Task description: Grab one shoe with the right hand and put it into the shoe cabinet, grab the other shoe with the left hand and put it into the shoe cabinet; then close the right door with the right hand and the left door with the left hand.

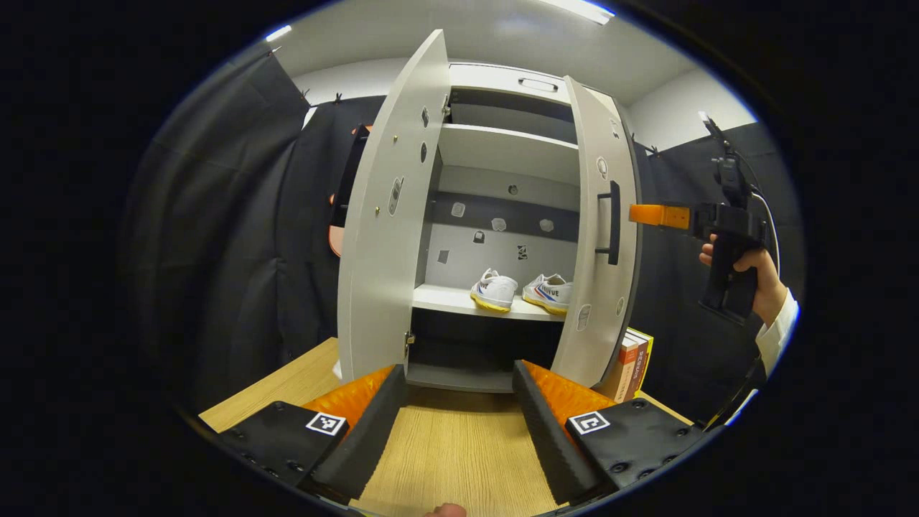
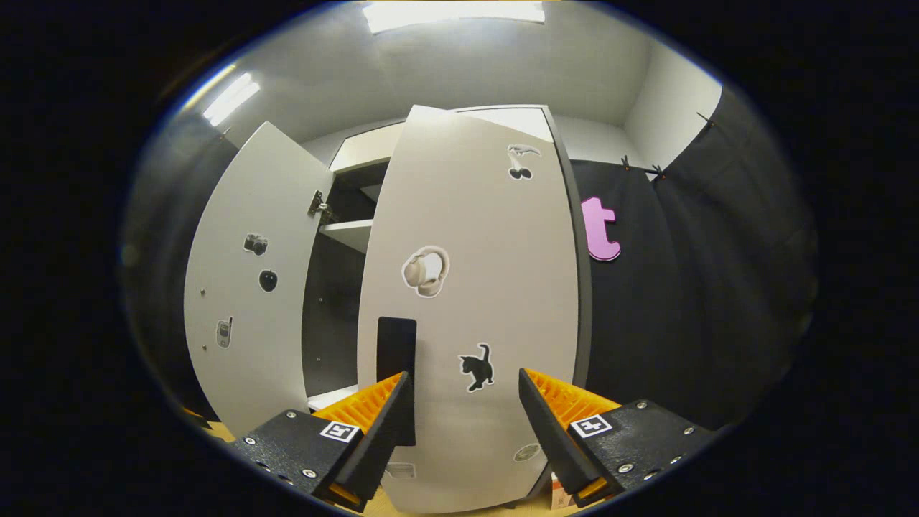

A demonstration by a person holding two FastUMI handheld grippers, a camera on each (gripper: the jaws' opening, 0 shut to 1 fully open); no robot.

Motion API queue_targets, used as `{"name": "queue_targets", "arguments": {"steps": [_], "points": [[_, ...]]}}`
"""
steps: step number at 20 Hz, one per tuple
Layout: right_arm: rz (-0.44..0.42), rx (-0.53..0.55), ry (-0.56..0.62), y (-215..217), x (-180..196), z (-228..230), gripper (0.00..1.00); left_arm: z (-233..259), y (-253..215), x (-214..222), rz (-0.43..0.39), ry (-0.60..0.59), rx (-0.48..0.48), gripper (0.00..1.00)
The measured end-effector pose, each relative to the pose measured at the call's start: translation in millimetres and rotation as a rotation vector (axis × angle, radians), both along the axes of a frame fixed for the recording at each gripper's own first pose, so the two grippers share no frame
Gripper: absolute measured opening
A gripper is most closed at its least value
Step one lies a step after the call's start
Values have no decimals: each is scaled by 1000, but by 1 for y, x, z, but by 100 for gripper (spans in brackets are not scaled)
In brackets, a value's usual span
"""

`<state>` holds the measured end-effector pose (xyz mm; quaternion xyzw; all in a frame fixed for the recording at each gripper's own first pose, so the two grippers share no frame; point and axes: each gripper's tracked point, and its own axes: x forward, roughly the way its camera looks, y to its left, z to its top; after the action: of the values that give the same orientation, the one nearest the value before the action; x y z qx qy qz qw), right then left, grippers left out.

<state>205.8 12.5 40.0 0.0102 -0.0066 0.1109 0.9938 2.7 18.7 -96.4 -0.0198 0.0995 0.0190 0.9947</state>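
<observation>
Both shoes [image 1: 523,292] sit on the cabinet [image 1: 502,154] shelf; left gripper [image 1: 459,420] gapes empty; right gripper [image 2: 465,424], jaws apart, faces the right door [image 2: 474,301], perhaps touching.

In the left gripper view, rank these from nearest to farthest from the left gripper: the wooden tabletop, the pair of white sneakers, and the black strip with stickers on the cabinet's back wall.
1. Light wooden tabletop, directly under the left gripper.
2. Pair of white sneakers, side by side on the middle shelf of the grey shoe cabinet.
3. Black strip with stickers, on the back wall behind and above the sneakers.
</observation>
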Motion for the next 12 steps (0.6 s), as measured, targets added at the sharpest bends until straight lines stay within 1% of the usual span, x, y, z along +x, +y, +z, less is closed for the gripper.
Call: {"name": "queue_targets", "arguments": {"steps": [1,2,3,9,12], "points": [[0,4,-8,3,2,1,91,-1,1,1,2,2,0,97],[-13,-3,-11,2,9,2,89,-1,3,1,5,3,0,97],[-21,-6,-12,1,11,1,91,-1,3,1,6,3,-3,97],[-14,41,51,16,39,-7,91,-3,9,4,7,6,-4,97],[-17,29,64,22,53,-9,91,-6,13,4,14,12,-10,97]]}}
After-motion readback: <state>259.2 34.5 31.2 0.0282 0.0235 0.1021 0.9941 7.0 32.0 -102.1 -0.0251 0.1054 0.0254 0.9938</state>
